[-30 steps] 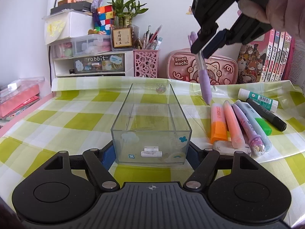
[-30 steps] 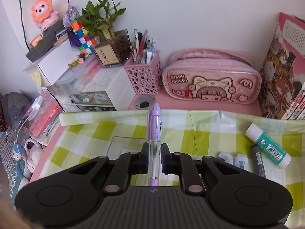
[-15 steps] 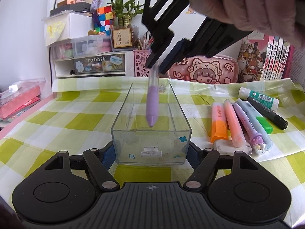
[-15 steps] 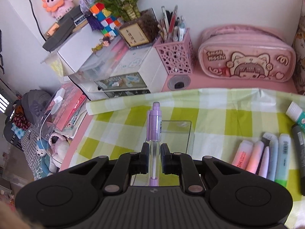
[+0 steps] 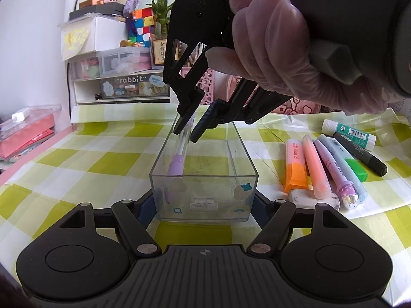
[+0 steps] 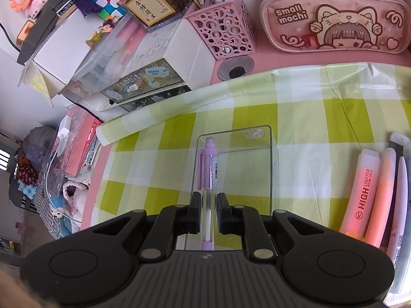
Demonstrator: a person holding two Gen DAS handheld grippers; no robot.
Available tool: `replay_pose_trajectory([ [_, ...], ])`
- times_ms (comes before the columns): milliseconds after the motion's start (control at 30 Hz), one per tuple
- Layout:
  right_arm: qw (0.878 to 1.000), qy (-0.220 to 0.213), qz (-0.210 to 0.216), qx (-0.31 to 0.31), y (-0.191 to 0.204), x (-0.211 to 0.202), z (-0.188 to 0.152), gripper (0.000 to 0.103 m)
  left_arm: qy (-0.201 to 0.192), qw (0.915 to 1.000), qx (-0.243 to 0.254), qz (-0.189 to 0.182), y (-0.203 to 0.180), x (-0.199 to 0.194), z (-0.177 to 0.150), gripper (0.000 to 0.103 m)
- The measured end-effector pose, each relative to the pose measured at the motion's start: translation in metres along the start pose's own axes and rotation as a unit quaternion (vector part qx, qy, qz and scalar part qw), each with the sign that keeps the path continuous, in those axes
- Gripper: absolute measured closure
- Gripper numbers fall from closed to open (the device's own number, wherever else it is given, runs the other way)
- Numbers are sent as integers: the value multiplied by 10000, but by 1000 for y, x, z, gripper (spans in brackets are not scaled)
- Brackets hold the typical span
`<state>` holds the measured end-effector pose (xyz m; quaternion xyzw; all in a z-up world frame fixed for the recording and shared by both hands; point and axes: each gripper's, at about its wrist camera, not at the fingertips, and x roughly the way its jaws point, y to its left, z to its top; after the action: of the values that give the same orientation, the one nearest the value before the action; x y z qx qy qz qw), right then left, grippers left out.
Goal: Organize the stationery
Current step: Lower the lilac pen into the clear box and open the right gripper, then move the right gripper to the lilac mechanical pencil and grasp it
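Left wrist view: purple pen [image 5: 177, 159] slants tip-down into the clear box [image 5: 204, 179], long axis along the box; left gripper [image 5: 204, 209] clamps the box's near end, on the green-checked bench [image 5: 77, 159]. Right wrist view: right gripper [image 6: 208, 213] angled down from above, fingers apart either side of the pen [image 6: 209, 172]; contact unclear.

The clear box [image 5: 204, 179] looks like glossy transparent plastic, scuffed on its floor. The pen [image 6: 209, 179] has a see-through plastic barrel and matt lilac ends. At three o'clock, smooth plastic highlighters [image 5: 305, 164] lie on the creased, slightly shiny checked cloth [image 5: 90, 159].
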<state>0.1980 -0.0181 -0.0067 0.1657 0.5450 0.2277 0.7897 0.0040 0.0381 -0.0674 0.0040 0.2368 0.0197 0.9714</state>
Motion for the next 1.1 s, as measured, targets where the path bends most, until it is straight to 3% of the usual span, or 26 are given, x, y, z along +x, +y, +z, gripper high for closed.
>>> replay_pose_trajectory([
  [367, 9997, -5, 27, -238, 1, -6, -3, 79, -5, 10000, 12, 1, 0, -1, -1, 31],
  [567, 9970, -411, -42, -661, -3, -41, -19, 63, -4, 10000, 12, -1, 0, -1, -1, 31],
  [733, 9908, -1040, -47, -860, -16, -78, -42, 36, -6, 10000, 41, 17, -1, -1, -1, 31],
  [900, 9853, -1436, -403, -830, -39, -97, -67, 35, -25, 9999, 89, 53, -2, -1, -1, 31],
  [1033, 9841, -1605, -345, -671, -70, -109, -91, 31, -33, 9999, 102, 59, -2, -1, -1, 31],
  [1100, 9818, -1662, -686, -618, -81, -111, -95, 30, -35, 9999, 101, 58, -2, -1, -1, 31],
])
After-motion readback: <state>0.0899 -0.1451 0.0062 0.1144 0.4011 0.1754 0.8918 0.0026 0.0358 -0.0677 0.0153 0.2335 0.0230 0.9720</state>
